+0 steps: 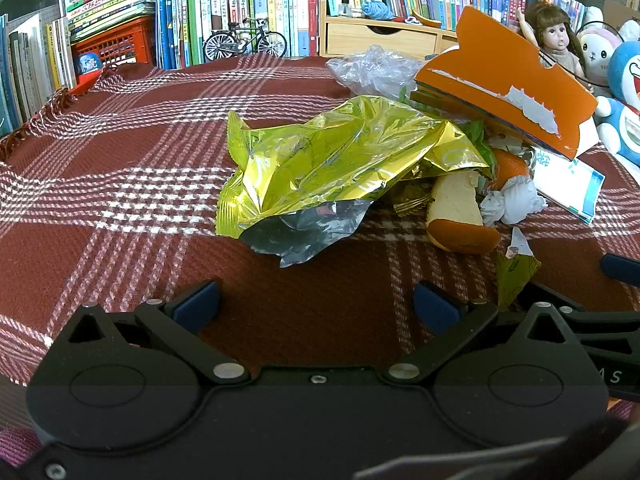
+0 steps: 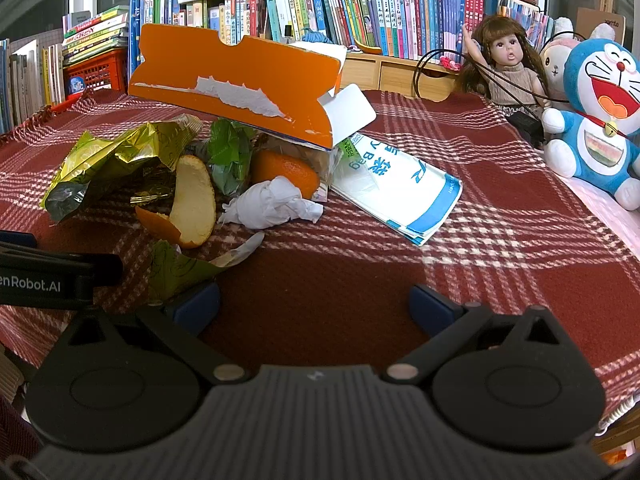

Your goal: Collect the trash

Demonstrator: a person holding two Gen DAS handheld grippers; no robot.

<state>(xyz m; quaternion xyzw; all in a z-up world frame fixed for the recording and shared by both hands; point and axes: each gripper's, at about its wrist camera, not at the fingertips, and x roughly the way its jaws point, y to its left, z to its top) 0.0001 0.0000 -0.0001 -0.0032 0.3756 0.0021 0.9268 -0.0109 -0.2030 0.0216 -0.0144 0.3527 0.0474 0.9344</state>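
Both grippers (image 1: 316, 306) (image 2: 314, 304) agape — trash pile (image 2: 224, 168) apparently untouched.

Gold wrapper (image 1: 332, 168) before parted tongs (image 1: 316, 306)

The counter (image 2: 500, 248) is covered by a red plaid cloth (image 1: 120, 184). Directly on the cloth are seen a gold wrapper (image 1: 320, 164), an orange peel (image 2: 192, 204), a crumpled tissue (image 2: 272, 204), a white-and-blue paper bag (image 2: 400, 188) and a small torn wrapper scrap (image 2: 176, 268).
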